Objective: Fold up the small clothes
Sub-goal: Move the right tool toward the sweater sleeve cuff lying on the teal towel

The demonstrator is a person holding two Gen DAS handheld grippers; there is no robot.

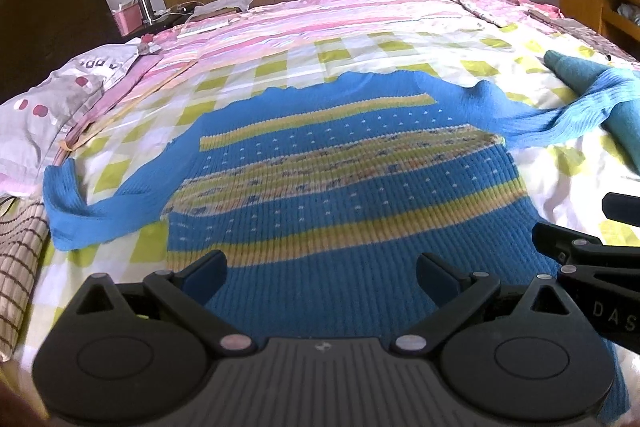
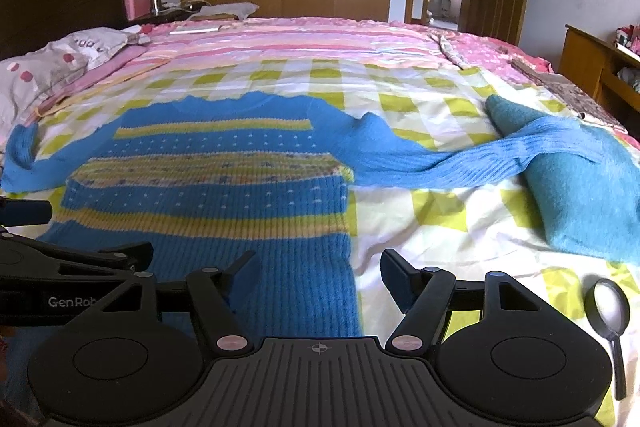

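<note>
A small blue knitted sweater [image 1: 340, 195] with yellow stripes lies flat on the checked bedsheet [image 1: 280, 67], both sleeves spread out. Its hem is nearest to me. My left gripper [image 1: 322, 269] hovers open just above the hem, nothing between its fingers. In the right wrist view the same sweater [image 2: 208, 187] fills the left half. My right gripper [image 2: 320, 277] stands open over the sweater's lower right corner, empty. The right sleeve [image 2: 460, 163] drapes over a folded teal garment [image 2: 580, 187].
A magnifying glass [image 2: 608, 311] lies on the sheet at the near right. Pillows [image 1: 48, 107] and a dark headboard [image 1: 40, 19] are on the left. A pink striped quilt [image 2: 320, 39] covers the far bed. A wooden cabinet [image 2: 592, 67] stands at the right.
</note>
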